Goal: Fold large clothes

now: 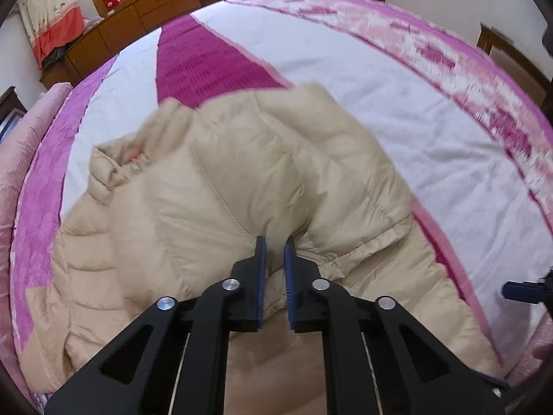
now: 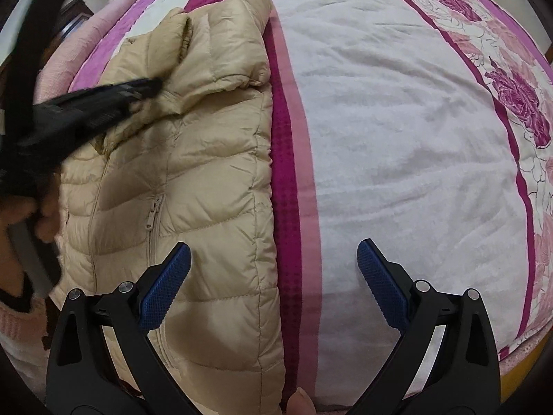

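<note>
Left wrist view showed the left gripper [image 1: 274, 247] pinching the jacket [image 1: 214, 186] sleeve, body lying left; the right gripper [image 2: 273, 254] hung wide, empty.

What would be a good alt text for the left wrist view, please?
The left tool is shut on a fold of a beige puffy jacket that lies on a bed with a pink and white bedspread. A wooden dresser stands behind the bed, under a window.
</note>
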